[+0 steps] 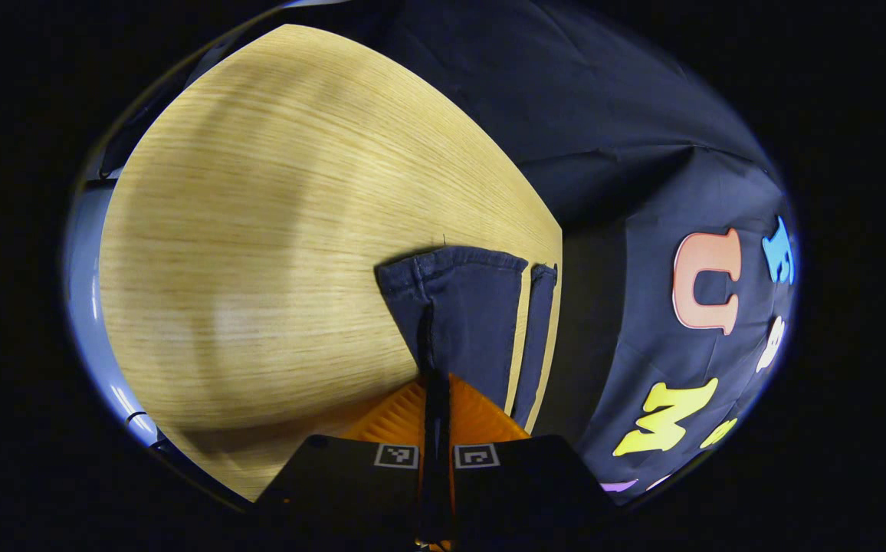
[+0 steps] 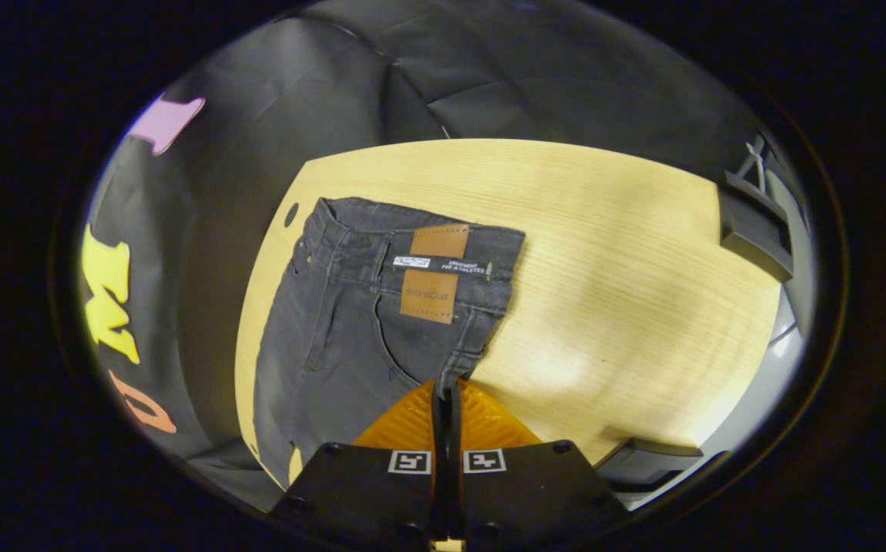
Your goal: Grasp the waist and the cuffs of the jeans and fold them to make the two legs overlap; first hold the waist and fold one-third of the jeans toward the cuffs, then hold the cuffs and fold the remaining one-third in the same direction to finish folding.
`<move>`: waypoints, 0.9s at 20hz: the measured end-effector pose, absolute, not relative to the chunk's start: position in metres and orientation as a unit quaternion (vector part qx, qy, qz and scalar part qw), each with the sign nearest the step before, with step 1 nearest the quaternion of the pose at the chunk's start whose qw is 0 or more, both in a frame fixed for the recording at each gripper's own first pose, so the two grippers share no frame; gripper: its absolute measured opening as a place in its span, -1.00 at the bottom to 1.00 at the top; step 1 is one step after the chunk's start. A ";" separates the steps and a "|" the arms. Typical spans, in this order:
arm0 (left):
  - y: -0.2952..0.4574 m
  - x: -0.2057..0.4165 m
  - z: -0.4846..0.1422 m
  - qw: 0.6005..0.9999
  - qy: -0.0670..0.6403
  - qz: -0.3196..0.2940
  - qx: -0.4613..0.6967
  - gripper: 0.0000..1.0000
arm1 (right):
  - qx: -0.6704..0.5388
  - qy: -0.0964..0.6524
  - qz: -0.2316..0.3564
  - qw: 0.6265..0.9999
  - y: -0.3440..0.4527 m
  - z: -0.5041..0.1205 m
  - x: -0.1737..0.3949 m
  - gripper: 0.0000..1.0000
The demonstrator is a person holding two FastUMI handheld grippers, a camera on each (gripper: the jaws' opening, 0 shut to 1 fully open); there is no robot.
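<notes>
Jeans (image 2: pixel 366 322), one pair, clamped by two claws, left (image 1: pixel 435 376) and right (image 2: pixel 447 387).

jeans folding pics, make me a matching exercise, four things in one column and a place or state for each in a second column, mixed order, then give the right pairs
Column one:
1. dark blue denim cuffs
2. brown leather waist patch
3. left gripper
4. light wooden table

Column two:
A. sewn on the waistband of the jeans
B. lying near the table's edge, beside the booth wall
C. bare grain lit from above
D. shut on a fold of the trouser leg

Pairs: 1-B, 2-A, 3-D, 4-C

The right gripper likewise pinches the dark jeans near the waist.
</notes>
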State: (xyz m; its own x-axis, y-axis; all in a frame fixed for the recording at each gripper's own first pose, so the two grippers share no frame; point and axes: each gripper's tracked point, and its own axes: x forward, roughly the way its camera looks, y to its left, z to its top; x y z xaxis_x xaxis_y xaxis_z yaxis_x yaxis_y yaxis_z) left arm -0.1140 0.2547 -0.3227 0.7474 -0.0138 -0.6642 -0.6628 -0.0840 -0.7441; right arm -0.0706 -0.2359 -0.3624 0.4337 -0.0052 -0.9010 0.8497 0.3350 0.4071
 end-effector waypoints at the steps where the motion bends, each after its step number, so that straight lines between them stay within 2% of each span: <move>1: 0.255 -0.113 -0.323 0.629 0.245 0.258 -0.691 -0.94 | 0.484 0.435 -0.308 0.694 -0.235 -0.362 -0.070 -1.00; 4: 0.255 -0.110 -0.322 0.618 0.248 0.264 -0.698 -0.94 | 0.500 0.423 -0.311 0.689 -0.235 -0.356 -0.069 -1.00; 8: 0.257 -0.104 -0.308 0.620 0.251 0.263 -0.695 -0.94 | 0.496 0.398 -0.289 0.716 -0.240 -0.322 -0.066 -0.99; 15: 0.263 -0.047 -0.243 0.649 0.225 0.210 -0.695 -0.94 | 0.516 0.349 -0.240 0.745 -0.230 -0.257 -0.003 -1.00; 17: 0.263 -0.027 -0.228 0.666 0.230 0.198 -0.681 -0.94 | 0.512 0.340 -0.227 0.755 -0.229 -0.244 0.018 -0.92; 18: 0.264 -0.016 -0.221 0.671 0.229 0.194 -0.678 -0.94 | 0.511 0.336 -0.223 0.759 -0.229 -0.239 0.028 -0.99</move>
